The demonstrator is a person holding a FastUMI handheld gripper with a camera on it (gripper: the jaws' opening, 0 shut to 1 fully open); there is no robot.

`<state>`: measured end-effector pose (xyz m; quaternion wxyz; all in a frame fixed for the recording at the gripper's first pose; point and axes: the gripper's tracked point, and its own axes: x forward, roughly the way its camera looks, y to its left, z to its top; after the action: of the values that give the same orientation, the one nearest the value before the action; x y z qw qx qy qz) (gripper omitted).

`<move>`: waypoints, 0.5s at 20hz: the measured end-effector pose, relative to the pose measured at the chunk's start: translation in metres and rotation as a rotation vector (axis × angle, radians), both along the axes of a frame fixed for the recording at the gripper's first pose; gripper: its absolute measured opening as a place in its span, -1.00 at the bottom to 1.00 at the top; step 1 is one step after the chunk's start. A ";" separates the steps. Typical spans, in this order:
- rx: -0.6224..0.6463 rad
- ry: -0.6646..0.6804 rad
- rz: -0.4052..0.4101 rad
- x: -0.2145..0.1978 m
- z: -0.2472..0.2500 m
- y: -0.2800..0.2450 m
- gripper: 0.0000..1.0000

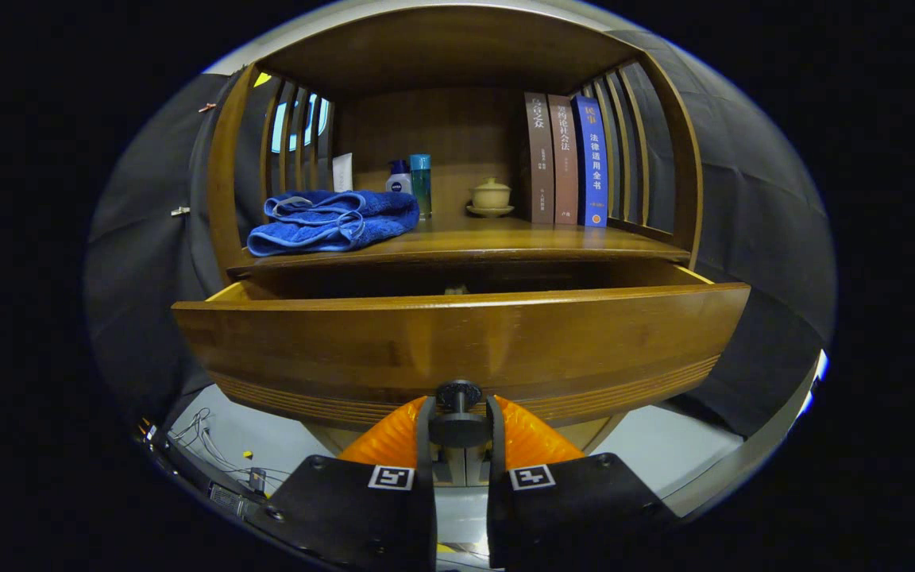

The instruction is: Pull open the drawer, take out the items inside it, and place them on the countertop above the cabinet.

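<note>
A wooden cabinet drawer is pulled partway out, its front panel close ahead of me. My gripper is shut on the drawer's dark round knob, one finger on each side of it. The drawer's inside is dark; a small pale thing shows just over its front edge, too little of it to tell what it is. Above the drawer lies the wooden countertop inside an open shelf.
On the countertop rest a folded blue towel, a white tube, two small bottles, a lidded cup on a saucer and three upright books. Slatted sides close the shelf left and right. Cables lie on the pale floor below left.
</note>
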<state>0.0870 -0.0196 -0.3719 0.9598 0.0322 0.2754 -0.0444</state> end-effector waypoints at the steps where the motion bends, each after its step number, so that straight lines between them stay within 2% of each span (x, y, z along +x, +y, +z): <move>1: 0.002 0.005 -0.002 -0.005 0.001 0.000 -0.42; 10: 0.037 0.054 -0.009 -0.056 0.009 0.002 -0.42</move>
<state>0.0312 -0.0172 -0.3632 0.9510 0.0500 0.3018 -0.0443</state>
